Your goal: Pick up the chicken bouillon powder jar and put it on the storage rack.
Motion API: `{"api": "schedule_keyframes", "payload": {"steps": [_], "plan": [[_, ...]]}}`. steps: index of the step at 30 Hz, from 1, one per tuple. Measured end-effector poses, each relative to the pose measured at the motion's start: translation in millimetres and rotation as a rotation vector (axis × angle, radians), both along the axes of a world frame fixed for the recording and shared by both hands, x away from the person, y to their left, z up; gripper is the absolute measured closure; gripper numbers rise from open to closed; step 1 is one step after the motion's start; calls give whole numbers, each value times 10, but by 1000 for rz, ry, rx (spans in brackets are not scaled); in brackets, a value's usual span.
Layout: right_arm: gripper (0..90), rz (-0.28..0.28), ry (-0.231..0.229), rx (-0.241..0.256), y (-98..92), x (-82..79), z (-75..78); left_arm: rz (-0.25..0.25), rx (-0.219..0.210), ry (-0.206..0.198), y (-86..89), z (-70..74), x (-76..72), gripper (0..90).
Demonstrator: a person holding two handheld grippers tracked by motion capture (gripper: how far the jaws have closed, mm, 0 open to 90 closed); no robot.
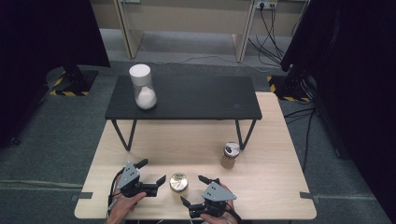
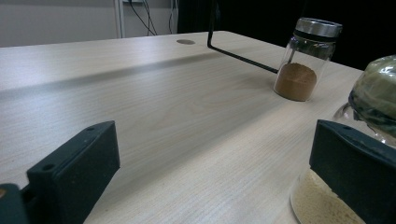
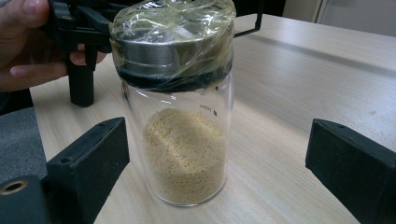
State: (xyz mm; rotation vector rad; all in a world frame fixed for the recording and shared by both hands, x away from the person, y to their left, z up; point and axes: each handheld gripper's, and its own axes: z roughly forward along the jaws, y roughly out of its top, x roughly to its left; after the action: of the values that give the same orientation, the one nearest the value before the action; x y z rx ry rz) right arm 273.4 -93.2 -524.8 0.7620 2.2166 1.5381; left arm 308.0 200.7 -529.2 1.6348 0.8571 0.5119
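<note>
Presently: left claw (image 1: 150, 172), low over the bench (image 1: 261, 186), jaws spread wide, holding nothing, aimed toward 3 o'clock. Grain jar (image 1: 179, 182), film-wrapped lid, upright between both claws. Right claw (image 1: 195, 190), jaws wide, holding nothing, aimed toward 10 o'clock at the jar.

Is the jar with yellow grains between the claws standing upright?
Upright: the jar stands on its base on the table, wrapped lid on top.
</note>
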Motion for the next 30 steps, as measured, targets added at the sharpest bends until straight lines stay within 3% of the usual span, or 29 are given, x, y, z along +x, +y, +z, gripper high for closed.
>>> {"api": "schedule_keyframes", "payload": {"steps": [30], "plan": [[65, 3, 1, -2, -6, -5, 0, -17, 16, 5, -20, -6, -3, 22]]}}
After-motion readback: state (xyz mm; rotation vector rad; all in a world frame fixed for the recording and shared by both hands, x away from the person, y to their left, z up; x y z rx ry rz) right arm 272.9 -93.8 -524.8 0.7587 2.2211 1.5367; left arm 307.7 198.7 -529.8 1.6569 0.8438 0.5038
